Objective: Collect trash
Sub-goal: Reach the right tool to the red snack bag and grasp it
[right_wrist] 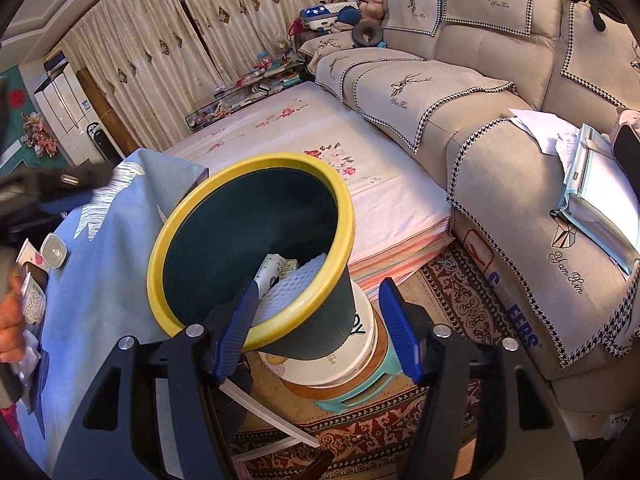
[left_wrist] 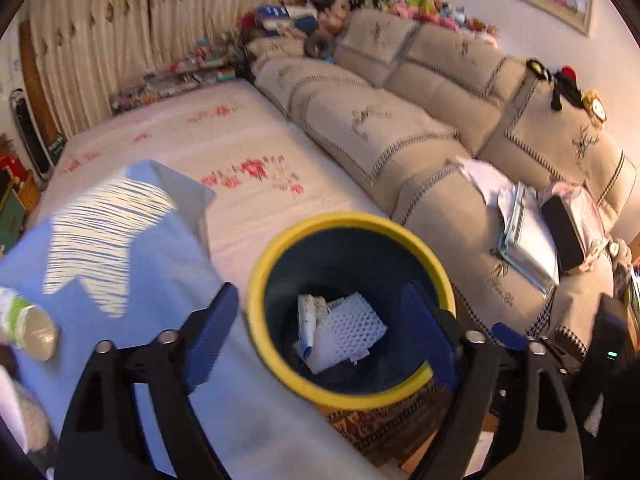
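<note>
Yellow-rimmed dark bin sits tilted on a stack of stools beside blue-covered table. White foam net and crumpled packaging lie inside. Left gripper spread wide above bin, empty. Right gripper also wide apart, empty, its fingers straddling bin's near rim.
</note>
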Motion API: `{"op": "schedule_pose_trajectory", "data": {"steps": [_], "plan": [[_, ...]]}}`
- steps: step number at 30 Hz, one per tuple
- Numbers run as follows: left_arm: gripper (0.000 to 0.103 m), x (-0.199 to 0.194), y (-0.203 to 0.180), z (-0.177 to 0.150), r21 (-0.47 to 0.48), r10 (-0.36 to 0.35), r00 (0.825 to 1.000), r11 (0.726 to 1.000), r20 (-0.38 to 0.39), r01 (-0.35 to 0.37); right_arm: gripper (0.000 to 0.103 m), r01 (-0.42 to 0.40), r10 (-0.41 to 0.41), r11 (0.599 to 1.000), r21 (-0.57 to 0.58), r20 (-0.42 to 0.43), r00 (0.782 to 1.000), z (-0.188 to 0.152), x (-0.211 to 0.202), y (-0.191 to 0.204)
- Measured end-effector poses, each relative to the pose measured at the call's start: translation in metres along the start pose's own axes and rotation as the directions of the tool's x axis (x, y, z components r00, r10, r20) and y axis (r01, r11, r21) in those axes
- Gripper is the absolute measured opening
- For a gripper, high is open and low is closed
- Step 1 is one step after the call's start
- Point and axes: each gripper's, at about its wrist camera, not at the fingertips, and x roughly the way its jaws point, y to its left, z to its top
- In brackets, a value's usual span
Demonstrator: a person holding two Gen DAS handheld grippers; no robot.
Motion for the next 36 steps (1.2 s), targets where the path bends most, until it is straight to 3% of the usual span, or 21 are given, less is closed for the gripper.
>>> {"op": "schedule_pose_trajectory", "data": {"steps": [6,11,14,18,22,26,32,36], "plan": [[0.098,-0.109,0.035,-0.043,-0.069,0.099,0.984,0.994,0.149,-0.089,0.06,-0.03,0.029,0.998,-0.054,-0.013,0.999,-0.005,-0.001,0.029],[0.098,-0.18,0.082,-0.097,-0.167,0.235,0.952,0.965,0.198,-0.203,0.061,-0.064,0.063,0.99,-0.128,-0.014,0.998,-0.01,-0.006,0.067],[0.098,-0.222,0.116,-0.135,-0.26,0.359,0.909,0.917,0.211,-0.302,0.062,-0.087,0.086,0.98,-0.179,-0.016,0.996,-0.013,-0.01,0.093],[0.098,-0.269,0.157,-0.189,-0.385,0.512,0.841,0.822,0.174,-0.421,0.062,-0.137,0.133,0.958,-0.251,-0.032,0.991,-0.02,-0.014,0.137],[0.098,-0.296,0.189,-0.23,-0.452,0.589,0.8,0.749,0.118,-0.485,0.063,-0.215,0.202,0.92,-0.326,-0.075,0.977,-0.032,-0.018,0.186],[0.098,-0.307,0.208,-0.254,-0.488,0.602,0.794,0.72,0.085,-0.494,0.063,-0.286,0.26,0.866,-0.41,-0.119,0.958,-0.046,-0.026,0.24],[0.098,-0.318,0.226,-0.274,-0.5,0.603,0.793,0.716,0.09,-0.487,0.063,-0.396,0.362,0.765,-0.508,-0.169,0.917,-0.061,-0.042,0.323],[0.098,-0.319,0.234,-0.28,-0.492,0.606,0.79,0.717,0.091,-0.493,0.063,-0.434,0.402,0.732,-0.526,-0.18,0.898,-0.059,-0.046,0.378]]}}
